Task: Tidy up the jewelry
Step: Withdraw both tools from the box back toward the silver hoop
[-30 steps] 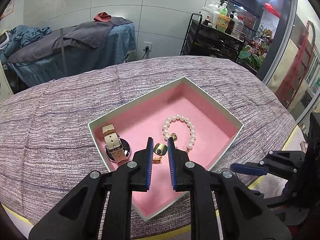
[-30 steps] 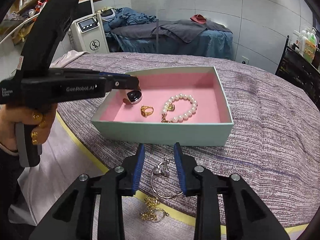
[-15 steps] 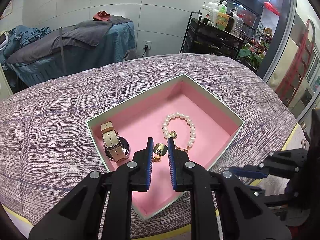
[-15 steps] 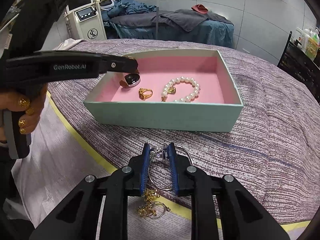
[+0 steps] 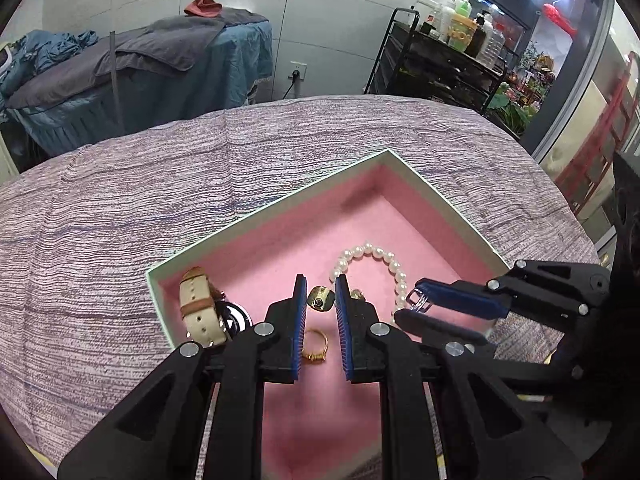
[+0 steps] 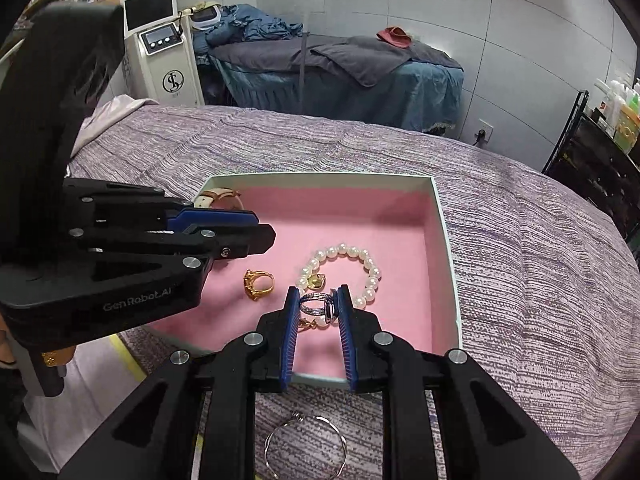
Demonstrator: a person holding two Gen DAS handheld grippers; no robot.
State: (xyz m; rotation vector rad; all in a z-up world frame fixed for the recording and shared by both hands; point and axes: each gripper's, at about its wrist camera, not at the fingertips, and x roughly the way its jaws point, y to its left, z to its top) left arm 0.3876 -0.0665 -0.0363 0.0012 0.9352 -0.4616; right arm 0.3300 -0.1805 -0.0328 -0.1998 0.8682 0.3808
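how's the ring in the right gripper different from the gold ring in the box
The silver ring is pale metal, while the gold ring is yellow. The silver ring is pinched between the right gripper fingers above the box; the gold ring lies loose on the pink lining, untouched. Both are finger rings with an ornamented top.

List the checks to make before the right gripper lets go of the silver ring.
1. Silver ring pinched in right gripper: ok.
2. Ring over pink box floor: ok.
3. Landing spot bare: not ok, pearl bracelet lies beneath.
4. Left gripper, holding gold piece, apart from right gripper: ok.
5. Height above floor: cannot tell.
6. All jewelry boxed: not ok, silver bangle lies outside on cloth.
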